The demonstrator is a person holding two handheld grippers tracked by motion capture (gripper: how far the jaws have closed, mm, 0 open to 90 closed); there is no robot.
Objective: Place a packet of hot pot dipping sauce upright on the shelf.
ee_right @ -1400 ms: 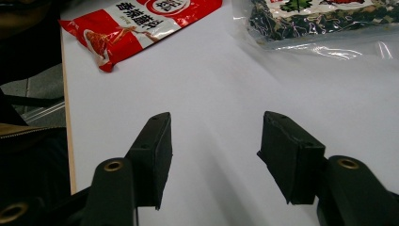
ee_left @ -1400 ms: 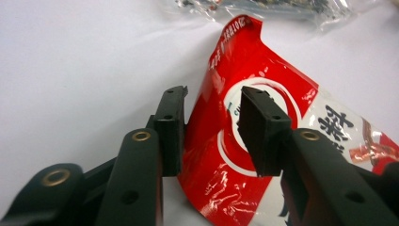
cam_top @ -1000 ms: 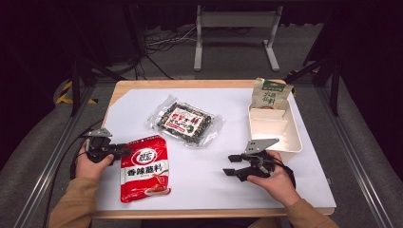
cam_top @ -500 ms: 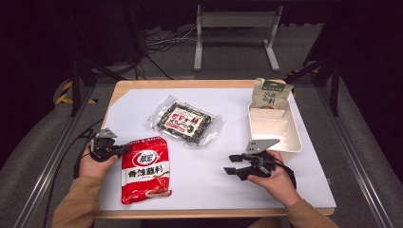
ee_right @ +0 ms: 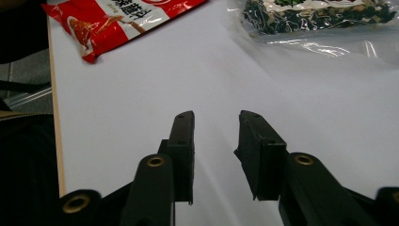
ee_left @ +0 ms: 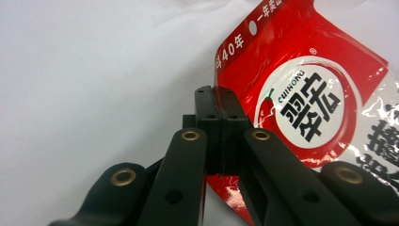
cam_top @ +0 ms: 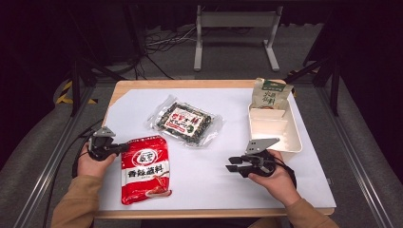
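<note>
White tabletop (cam_top: 214,175), left hand-held gripper (ee_left: 217,101) now clamped on red packet (cam_top: 145,168) edge, right hand-held gripper (ee_right: 215,123) narrowing, empty.

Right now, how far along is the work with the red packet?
Done: the left hand-held gripper has just closed on the edge of the red packet, which lies flat on the table. In hand: that grip. The right hand-held gripper, just closing, holds nothing. Left, probably: lifting the packet; the white tray looks empty.

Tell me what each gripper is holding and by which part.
The left gripper is shut on the red sauce packet, pinching its upper left edge. The right gripper holds nothing; its jaws have just been closing on empty air.
</note>
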